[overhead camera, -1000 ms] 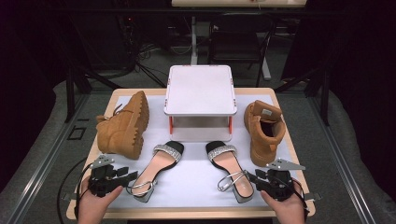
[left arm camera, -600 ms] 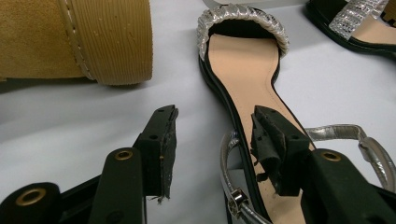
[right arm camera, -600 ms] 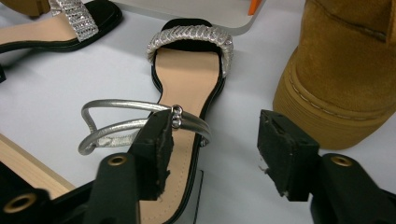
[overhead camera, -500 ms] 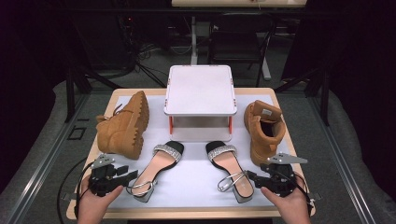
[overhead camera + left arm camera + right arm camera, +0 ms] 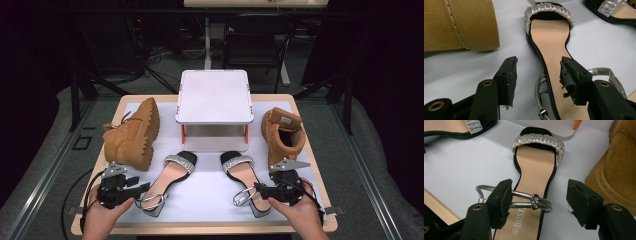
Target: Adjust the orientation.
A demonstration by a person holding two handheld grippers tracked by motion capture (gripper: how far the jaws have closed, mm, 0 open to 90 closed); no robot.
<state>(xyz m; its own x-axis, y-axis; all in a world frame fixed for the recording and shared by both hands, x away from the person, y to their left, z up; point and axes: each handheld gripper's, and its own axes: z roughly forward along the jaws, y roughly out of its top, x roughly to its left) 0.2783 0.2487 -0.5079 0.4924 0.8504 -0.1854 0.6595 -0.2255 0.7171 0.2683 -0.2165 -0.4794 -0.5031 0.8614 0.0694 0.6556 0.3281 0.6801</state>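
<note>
- Right gripper (image 5: 260, 189) has just been opening its jaws, now spread astride the right sandal's (image 5: 243, 175) silver ankle strap (image 5: 524, 200), pads off it.
- Left gripper (image 5: 142, 187) hangs released over the left sandal (image 5: 170, 180), near the front table (image 5: 200, 227) edge.

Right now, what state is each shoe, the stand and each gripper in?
Left sandal: flat on the mat, heel between the open left gripper jaws.
Right sandal: flat, ankle strap between the right gripper jaws, which have just been opening.
Left boot: on its side.
Right boot: upright.
White stand: top bare.
</note>
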